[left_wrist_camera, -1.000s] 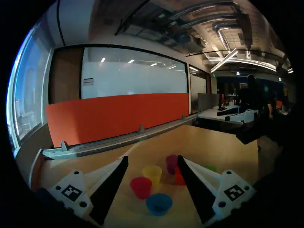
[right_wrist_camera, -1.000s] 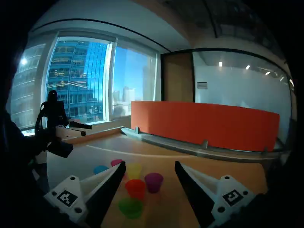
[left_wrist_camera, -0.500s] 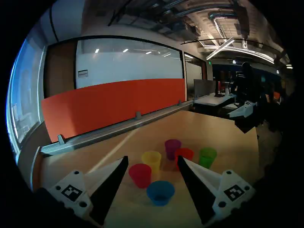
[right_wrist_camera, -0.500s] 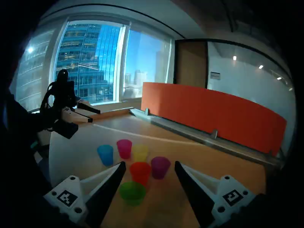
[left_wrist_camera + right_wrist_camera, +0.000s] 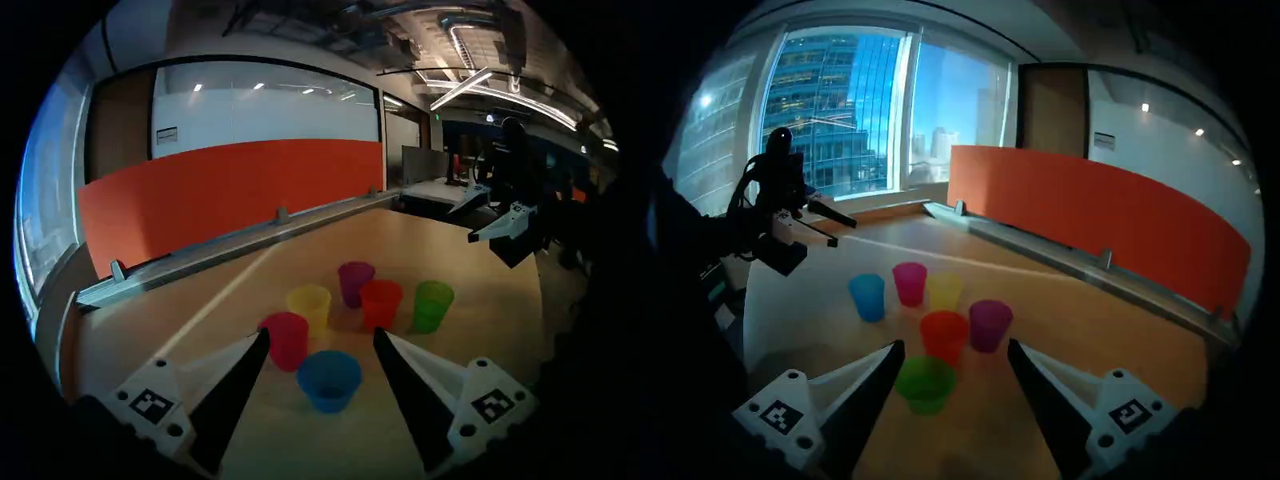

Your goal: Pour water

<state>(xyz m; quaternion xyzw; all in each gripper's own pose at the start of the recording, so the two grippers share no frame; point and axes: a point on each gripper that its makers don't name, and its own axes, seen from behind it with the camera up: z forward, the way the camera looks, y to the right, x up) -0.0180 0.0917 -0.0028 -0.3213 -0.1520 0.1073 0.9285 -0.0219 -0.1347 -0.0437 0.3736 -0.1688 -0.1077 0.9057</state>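
Note:
Several small coloured cups stand in a cluster on the wooden table (image 5: 464,280). In the left gripper view the blue cup (image 5: 328,381) is nearest, just ahead of my open left gripper (image 5: 320,330); behind it stand the red cup (image 5: 284,339), yellow cup (image 5: 310,306), purple cup (image 5: 355,282), orange cup (image 5: 380,302) and green cup (image 5: 432,305). In the right gripper view the green cup (image 5: 924,382) sits between the fingers of my open right gripper (image 5: 954,342), with the orange cup (image 5: 944,334), purple cup (image 5: 990,324), yellow cup (image 5: 944,290), pink cup (image 5: 910,282) and blue cup (image 5: 867,295) beyond. Neither gripper holds anything.
An orange partition (image 5: 232,192) with a metal rail (image 5: 240,248) runs along the table's far side. Large windows (image 5: 840,120) lie behind the other gripper (image 5: 800,220), held by a dark-sleeved person. In the left gripper view the other gripper (image 5: 504,228) hovers at the table's right edge.
Both cameras have tipped downward and drawn back a little, so all the cups now sit higher in each view and in full sight. Both grippers stay open.

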